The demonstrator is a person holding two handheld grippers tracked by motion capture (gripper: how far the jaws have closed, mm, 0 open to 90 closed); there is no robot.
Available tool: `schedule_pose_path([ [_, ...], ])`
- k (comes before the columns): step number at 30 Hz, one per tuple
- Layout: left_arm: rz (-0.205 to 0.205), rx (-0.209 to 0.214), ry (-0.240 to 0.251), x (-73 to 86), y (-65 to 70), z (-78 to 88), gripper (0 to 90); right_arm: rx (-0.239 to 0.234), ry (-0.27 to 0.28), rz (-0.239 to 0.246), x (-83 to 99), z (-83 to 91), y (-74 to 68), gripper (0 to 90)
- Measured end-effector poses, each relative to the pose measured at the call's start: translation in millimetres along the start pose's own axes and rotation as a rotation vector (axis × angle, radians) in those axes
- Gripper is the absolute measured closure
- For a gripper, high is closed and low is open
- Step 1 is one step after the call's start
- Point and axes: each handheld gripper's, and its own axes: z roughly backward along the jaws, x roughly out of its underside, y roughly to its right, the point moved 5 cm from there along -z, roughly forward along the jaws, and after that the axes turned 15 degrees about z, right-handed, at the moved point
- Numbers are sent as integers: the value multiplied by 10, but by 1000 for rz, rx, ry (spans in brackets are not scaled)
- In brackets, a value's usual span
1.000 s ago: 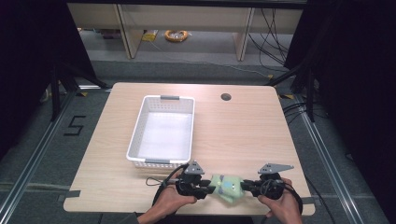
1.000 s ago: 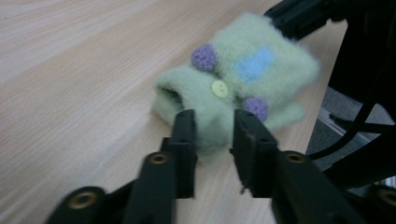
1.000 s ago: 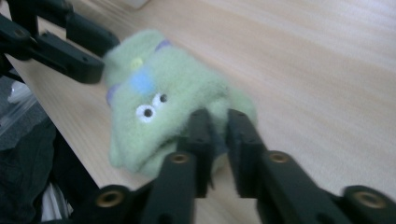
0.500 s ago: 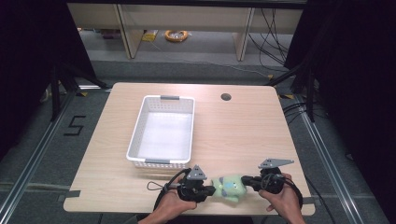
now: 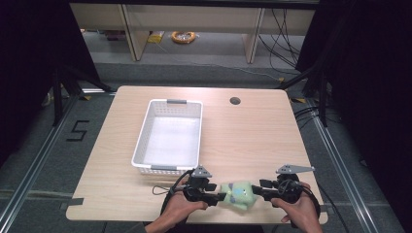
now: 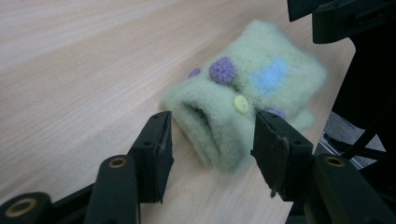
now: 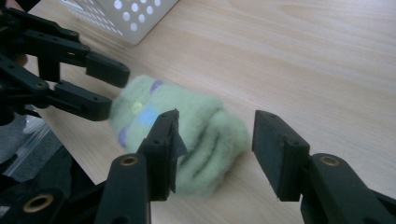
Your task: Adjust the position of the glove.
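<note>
Both pairs of jaws have just been opening, and that is the change that matters here. The left gripper [image 5: 212, 196] and the right gripper [image 5: 261, 188] face each other near the front edge of the tabletop [image 5: 252, 141], with the green felt pouch [image 5: 238, 194] between them. A second ago and half a second ago each gripper was pinching an end of the pouch; now both sets of jaws stand about half open. In the left gripper view the pouch [image 6: 243, 107] lies flat on the wood with its open mouth reaching in between the jaws, but the pads stand clear of it on both sides. In the right gripper view the other, folded end of the pouch [image 7: 187, 135] sits between that gripper's jaws, against or just beside the left-hand one, with a plain gap to the other, so nothing is clamped there either. The pouch looks slightly blurred, so it may be settling as it is let go. It now rests on its own on the tabletop, right of the middle of the front edge, well short of the white basket [image 5: 141, 145] that stands empty toward the left. I judge the two-handed handling of the pouch, likely a fold or a straightening, to be finished or paused, and a fresh grip would be needed before it could go to the basket.
</note>
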Motion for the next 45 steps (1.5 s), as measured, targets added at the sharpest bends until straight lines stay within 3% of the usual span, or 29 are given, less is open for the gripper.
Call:
schedule_pose_path([
  [3, -2, 12, -14, -22, -11, -79, 451, -12, -44, -39, 36, -76, -22, 455],
  [4, 1, 16, -19, -28, -16, -106, 451, -15, -45, -36, 51, -117, -5, 456],
  [5, 42, -2, -25, -19, -5, -115, 451, -15, -51, -37, 65, -151, 8, 457],
  [8, 48, 2, -38, -24, -9, -156, 457, -31, -112, -55, 140, -231, 41, 481],
  [11, 54, 3, -41, -31, -9, -195, 487, -43, -115, -85, 179, -272, 63, 507],
  [14, 35, -4, -42, -18, -10, -211, 504, -38, -103, -88, 190, -296, 75, 511],
  [15, 35, -6, -54, -2, -18, -223, 506, -38, -96, -109, 208, -329, 73, 511],
  [18, 36, -10, -52, -1, -20, -226, 516, -64, -94, -116, 218, -338, 63, 511],
  [21, -1, -21, -57, 14, -4, -231, 537, -68, -88, -124, 223, -362, 67, 517],
  [24, -3, -16, -53, 20, 1, -236, 571, -71, -87, -124, 224, -364, 63, 529],
  [31, 13, -8, -54, 30, -11, -232, 619, -139, -40, -143, 245, -395, 67, 625],
  [34, 10, 7, -53, 33, -2, -232, 634, -120, -45, -120, 238, -394, 63, 688],
  [35, 10, 5, -46, 34, -2, -231, 643, -144, -32, -114, 234, -390, 49, 705],
  [37, 1, -7, -41, 38, 6, -226, 659, -145, -24, -106, 234, -380, 47, 734],
  [39, -27, -8, -37, 38, 14, -223, 672, -138, -22, -102, 231, -372, 44, 751],
  [40, -28, -10, -34, 38, 17, -219, 680, -157, -10, -96, 224, -374, 38, 757],
  [42, -31, -15, -31, 41, 11, -206, 691, -138, -14, -87, 219, -358, 33, 765],
  [43, -36, -11, -29, 41, 12, -203, 695, -153, -7, -110, 210, -360, 1, 767],
  [45, -43, -11, -30, 41, 12, -189, 704, -140, -9, -79, 206, -341, 15, 769],
])
